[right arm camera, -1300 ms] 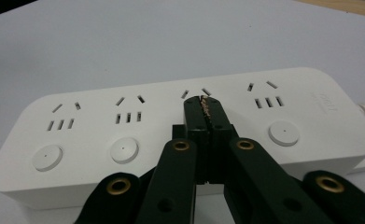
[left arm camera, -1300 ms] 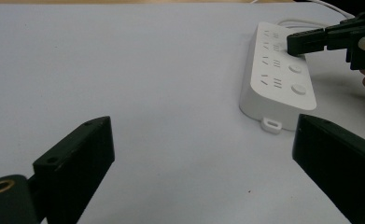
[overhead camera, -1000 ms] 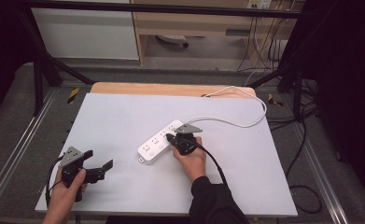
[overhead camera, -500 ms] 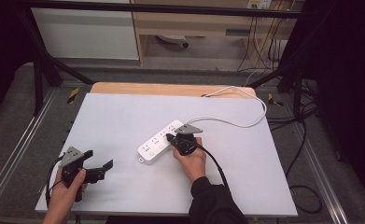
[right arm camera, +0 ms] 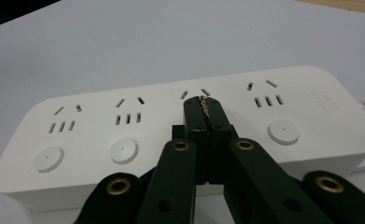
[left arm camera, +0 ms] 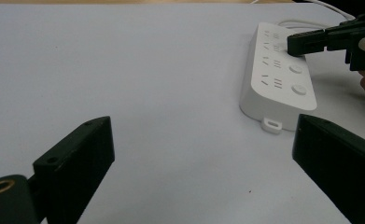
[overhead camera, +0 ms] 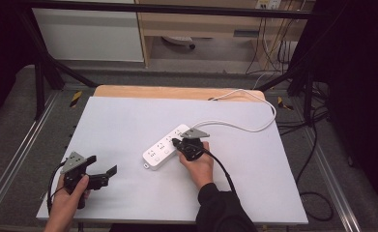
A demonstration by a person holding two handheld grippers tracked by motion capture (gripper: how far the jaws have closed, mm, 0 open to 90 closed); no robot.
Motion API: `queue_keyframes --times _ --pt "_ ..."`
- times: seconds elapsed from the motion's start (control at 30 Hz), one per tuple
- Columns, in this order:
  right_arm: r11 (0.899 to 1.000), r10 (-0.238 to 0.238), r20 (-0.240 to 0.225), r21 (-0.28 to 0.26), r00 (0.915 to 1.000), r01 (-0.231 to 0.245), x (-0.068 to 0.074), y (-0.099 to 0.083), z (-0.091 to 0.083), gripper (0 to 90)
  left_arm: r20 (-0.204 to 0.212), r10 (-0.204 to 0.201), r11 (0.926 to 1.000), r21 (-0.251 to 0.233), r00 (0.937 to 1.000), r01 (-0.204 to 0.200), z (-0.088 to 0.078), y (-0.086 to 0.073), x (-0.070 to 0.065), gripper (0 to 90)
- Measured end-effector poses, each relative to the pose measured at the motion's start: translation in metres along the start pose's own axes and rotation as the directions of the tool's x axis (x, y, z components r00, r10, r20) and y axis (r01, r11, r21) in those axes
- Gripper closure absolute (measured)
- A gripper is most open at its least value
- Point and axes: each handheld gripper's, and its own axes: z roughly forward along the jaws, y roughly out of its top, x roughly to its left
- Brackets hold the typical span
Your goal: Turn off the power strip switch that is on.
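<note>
no visible change, everything as before

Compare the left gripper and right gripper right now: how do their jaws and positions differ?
The left gripper has its jaws spread wide open; the right gripper has its jaws closed together. The left gripper hovers over bare table, apart from the power strip; the right gripper's tips sit over the strip's third socket group. Both are hand-held and black.

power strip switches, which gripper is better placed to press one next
Right. The right gripper is shut with its tips over the power strip, among its round buttons. The left gripper is open, off near the table's front left.
</note>
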Motion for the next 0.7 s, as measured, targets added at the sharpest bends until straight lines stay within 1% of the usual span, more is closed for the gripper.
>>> queue_keyframes --times 0.1,0.13,0.17,0.23,0.33,0.37,0.43,0.7 --pt "1.000 -0.009 0.006 0.008 0.9999 0.009 0.001 0.001 0.000 90.0 0.002 0.000 1.0000 0.001 1.0000 0.000 0.000 0.000 0.000 5.3" --pt "1.000 -0.007 0.004 -0.001 1.0000 0.007 0.001 0.002 -0.001 90.0 0.002 -0.001 1.0000 0.001 1.0000 0.001 0.000 0.000 0.000 5.4" --pt "1.000 0.002 0.002 0.006 1.0000 -0.002 0.001 0.004 -0.002 90.0 0.002 -0.001 1.0000 0.000 1.0000 0.001 0.000 0.000 0.000 5.3" --pt "1.000 0.003 0.004 0.014 1.0000 -0.003 0.001 0.005 -0.002 90.0 -0.002 -0.001 1.0000 0.000 1.0000 0.001 0.000 0.000 0.000 5.4" --pt "1.000 -0.009 0.008 0.028 0.9999 0.008 0.002 0.007 -0.002 90.0 -0.001 -0.003 1.0000 -0.002 1.0000 0.003 0.000 0.000 0.000 5.4" --pt "1.000 -0.012 0.009 0.026 0.9999 0.012 0.002 0.008 -0.003 90.0 -0.001 -0.006 1.0000 -0.004 1.0000 0.006 0.000 0.000 0.000 5.4" --pt "1.000 0.000 0.007 0.021 1.0000 0.000 0.001 0.008 -0.005 90.0 0.000 -0.006 1.0000 -0.005 1.0000 0.006 -0.001 0.000 0.000 5.4" --pt "1.000 0.014 0.007 0.013 0.9999 -0.014 -0.005 0.014 -0.015 90.0 0.001 -0.001 1.0000 -0.006 1.0000 0.001 -0.001 0.000 0.000 5.4"
